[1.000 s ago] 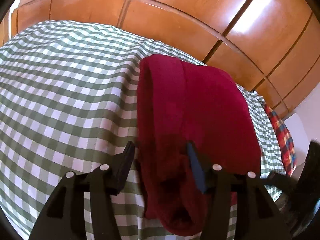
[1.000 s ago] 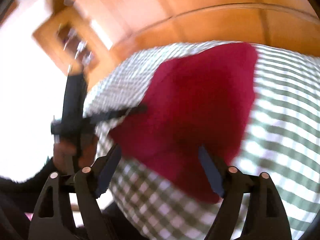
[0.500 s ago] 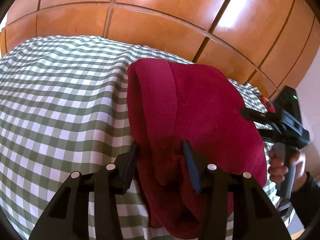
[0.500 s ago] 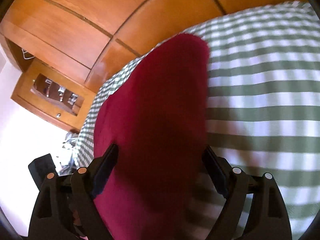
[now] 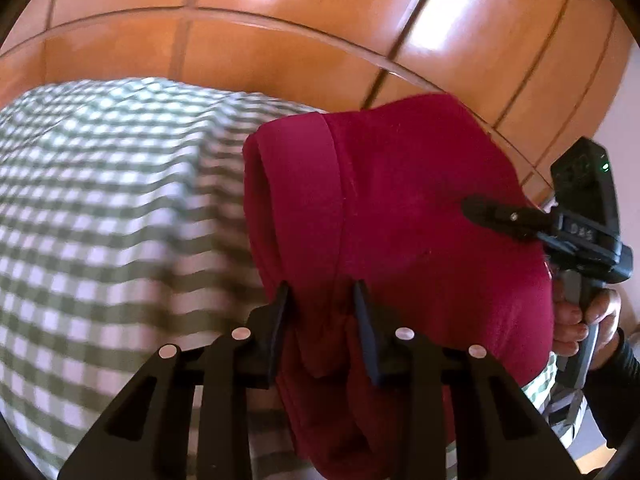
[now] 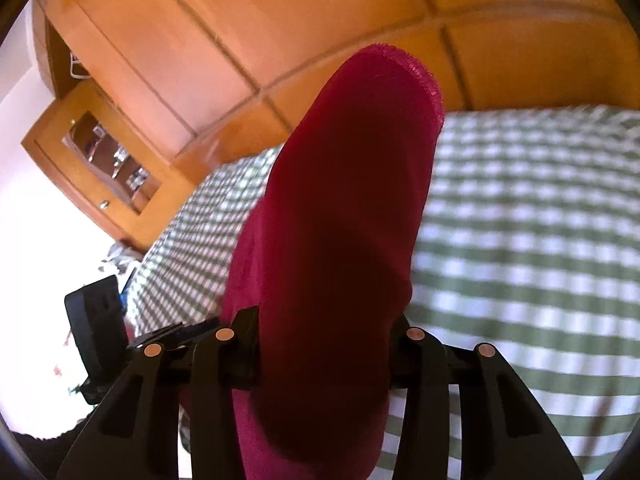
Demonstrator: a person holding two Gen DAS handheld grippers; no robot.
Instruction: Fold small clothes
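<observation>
Closing on the near end of a red garment (image 5: 400, 216) lying on the checked bed (image 5: 112, 216), both the left hand-held gripper (image 5: 322, 312) and right hand-held gripper (image 6: 326, 344) clamp its cloth, its folding apparently unfinished.

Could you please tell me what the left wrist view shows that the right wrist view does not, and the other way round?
Only the left wrist view shows the person's hand holding the right hand-held gripper and the red garment's folded band. Only the right wrist view shows a wooden cabinet with a glass door and the garment's far edge raised. Both show the red garment between each hand-held gripper's fingers, the left hand-held gripper, the green checked cloth and the wooden panels.
</observation>
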